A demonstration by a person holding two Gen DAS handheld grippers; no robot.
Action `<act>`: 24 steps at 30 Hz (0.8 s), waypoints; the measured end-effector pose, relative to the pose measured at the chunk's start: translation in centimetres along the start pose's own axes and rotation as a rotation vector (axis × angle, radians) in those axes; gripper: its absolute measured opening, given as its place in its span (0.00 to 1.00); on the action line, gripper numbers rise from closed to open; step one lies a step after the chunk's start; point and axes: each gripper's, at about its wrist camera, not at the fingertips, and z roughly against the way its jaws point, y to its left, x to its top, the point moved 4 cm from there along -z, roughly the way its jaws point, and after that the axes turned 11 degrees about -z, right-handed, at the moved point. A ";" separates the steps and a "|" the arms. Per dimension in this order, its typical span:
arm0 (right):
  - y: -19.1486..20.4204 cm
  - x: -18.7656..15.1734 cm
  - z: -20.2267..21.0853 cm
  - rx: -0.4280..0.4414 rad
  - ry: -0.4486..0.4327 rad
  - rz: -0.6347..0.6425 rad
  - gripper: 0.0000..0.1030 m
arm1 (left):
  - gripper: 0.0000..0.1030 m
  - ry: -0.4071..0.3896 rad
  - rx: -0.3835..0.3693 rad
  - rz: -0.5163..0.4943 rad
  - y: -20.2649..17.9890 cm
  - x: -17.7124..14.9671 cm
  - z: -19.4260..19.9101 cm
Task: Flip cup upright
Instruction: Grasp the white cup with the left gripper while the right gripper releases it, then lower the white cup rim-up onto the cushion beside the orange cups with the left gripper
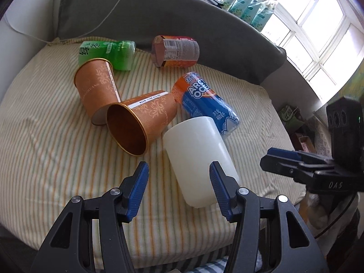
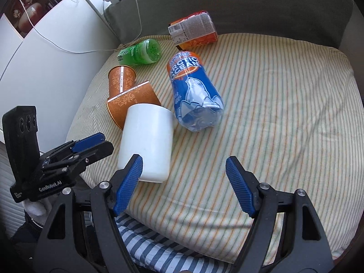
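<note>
The white cup [image 1: 198, 159] is seen lying on its side just ahead of the left gripper [image 1: 178, 174] and ahead-left of the right gripper [image 2: 184, 168]; both are held wide and empty. Open striped cushion [image 2: 273, 113] is left ahead-right of the right gripper. Beyond the cup, a blue bottle [image 2: 193, 91] marked "ARCTIC OCEAN" and two brown paper cups [image 1: 136, 122] are seen, before a grey backrest [image 1: 204, 22].

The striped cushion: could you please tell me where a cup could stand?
The striped cushion is bare right of the blue bottle, out to its right edge. The left is crowded: white cup, two brown cups and green bottle huddle there.
</note>
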 end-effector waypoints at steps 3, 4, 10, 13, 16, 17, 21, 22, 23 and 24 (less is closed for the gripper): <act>-1.0 -0.3 0.1 -0.001 -0.001 -0.005 0.76 | 0.53 0.038 -0.054 0.094 -0.2 0.3 -0.8; -1.3 -0.4 0.2 -0.005 -0.005 -0.003 0.76 | 0.53 0.048 -0.060 0.118 -0.2 0.5 -1.0; -2.7 -0.9 1.0 -0.049 -0.046 0.032 0.76 | 0.54 0.096 -0.057 0.163 -1.1 1.4 -2.3; -3.3 -1.0 1.2 -0.089 -0.065 0.048 0.76 | 0.56 0.111 -0.035 0.172 -1.4 1.7 -2.9; -3.8 -1.1 1.5 -0.119 -0.089 0.058 0.76 | 0.64 0.128 -0.014 0.175 -1.4 1.7 -3.8; -3.9 -1.2 1.6 -0.134 -0.099 0.063 0.76 | 0.66 0.129 -0.008 0.175 -1.4 1.7 -4.0; -3.9 -1.5 1.8 -0.160 -0.134 0.090 0.76 | 0.73 0.133 0.004 0.157 -1.9 1.8 -4.7; -3.9 -1.5 1.8 -0.156 -0.138 0.092 0.76 | 0.74 0.136 0.002 0.156 -2.1 1.8 -4.9; -3.9 -1.6 1.9 -0.157 -0.148 0.097 0.76 | 0.74 0.142 -0.003 0.155 -2.2 1.8 -5.2; -3.8 -1.7 2.1 -0.163 -0.164 0.107 0.76 | 0.74 0.149 -0.006 0.150 -2.4 1.8 -5.5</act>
